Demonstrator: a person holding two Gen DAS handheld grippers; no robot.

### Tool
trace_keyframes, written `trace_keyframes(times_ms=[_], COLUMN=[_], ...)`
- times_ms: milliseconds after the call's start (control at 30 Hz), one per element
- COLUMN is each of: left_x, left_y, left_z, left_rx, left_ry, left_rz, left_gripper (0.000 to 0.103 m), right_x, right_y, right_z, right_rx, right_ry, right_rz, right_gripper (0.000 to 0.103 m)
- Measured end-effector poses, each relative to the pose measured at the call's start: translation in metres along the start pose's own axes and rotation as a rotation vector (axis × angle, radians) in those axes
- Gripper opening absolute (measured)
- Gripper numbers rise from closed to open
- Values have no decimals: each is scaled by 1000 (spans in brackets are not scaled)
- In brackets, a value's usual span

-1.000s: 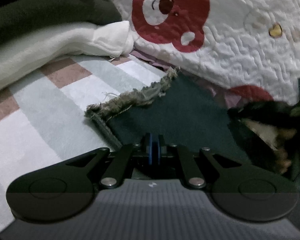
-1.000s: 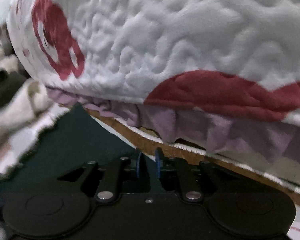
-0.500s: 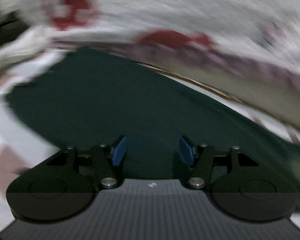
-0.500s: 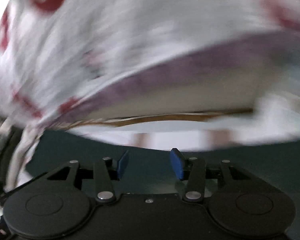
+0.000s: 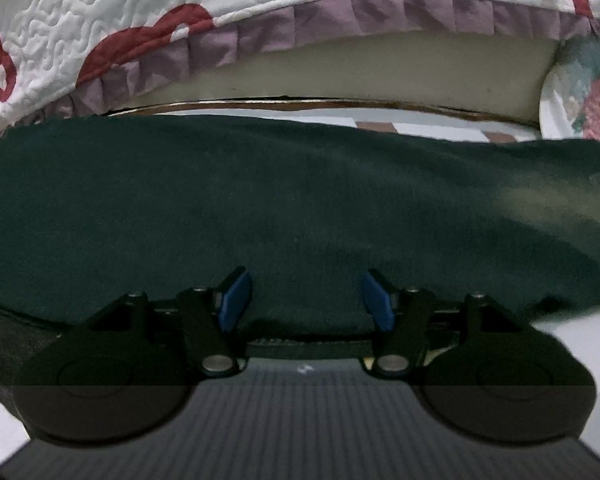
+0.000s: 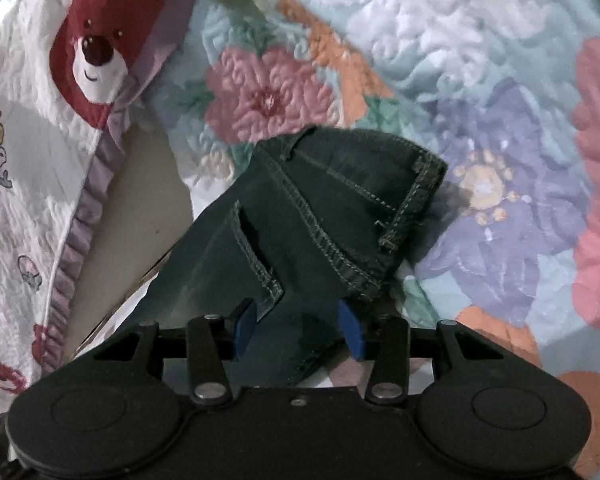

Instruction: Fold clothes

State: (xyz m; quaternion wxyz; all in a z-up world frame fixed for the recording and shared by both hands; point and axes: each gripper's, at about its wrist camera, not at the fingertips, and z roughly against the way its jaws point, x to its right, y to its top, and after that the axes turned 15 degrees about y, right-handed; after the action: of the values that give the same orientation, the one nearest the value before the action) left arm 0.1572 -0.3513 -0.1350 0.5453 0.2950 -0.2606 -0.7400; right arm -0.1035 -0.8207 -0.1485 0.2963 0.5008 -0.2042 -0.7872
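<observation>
The white quilted bedspread with red bears (image 5: 100,20) hung over the far edge of the checked sheet (image 5: 420,126), and the pastel floral quilt (image 6: 480,100) lay beside it. The dark green denim trousers (image 5: 280,200) stretched flat across that sheet in front of me, their waistband end (image 6: 340,200) bunched against the floral quilt. My left gripper (image 5: 306,298) stood spread wide over the cloth, holding nothing. My right gripper (image 6: 298,330) gaped too, its pads either side of a stitched pocket seam. I judged the denim heavy, stiff at seams, unlikely to slip; hem and waistband seemed the best holds.
</observation>
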Motion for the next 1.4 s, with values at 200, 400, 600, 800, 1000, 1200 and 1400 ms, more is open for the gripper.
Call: trace_keyframes(times_ms=[200,400,600,800,1000,1200,1400], left_x=[4,9,28,53,75,68,63], left_y=[4,8,13,17,-10,-7,-6], left_z=[-1,-2,27,50,18,16,21], left_rx=[-14,-29,167,299,89,67,58], left_ry=[32,63,132,95,-104,-124,-141], left_rz=[-15,-28,-120,-201,-183,-164,-149], left_gripper=[62,68,65,68,65,66,66], right_x=[27,34,6,-35,-34,-38,-99], right_y=[-9,0,8,61,73,62,70], right_z=[1,-37,-51,-28,-36,-24,-13], right_rx=[30,70,167,220,208,223,195], right_ry=[50,67,113,181,164,195,291], right_rz=[-47,-45,46,198,200,172,336], right_gripper=[71,71,26,13,13,14,15])
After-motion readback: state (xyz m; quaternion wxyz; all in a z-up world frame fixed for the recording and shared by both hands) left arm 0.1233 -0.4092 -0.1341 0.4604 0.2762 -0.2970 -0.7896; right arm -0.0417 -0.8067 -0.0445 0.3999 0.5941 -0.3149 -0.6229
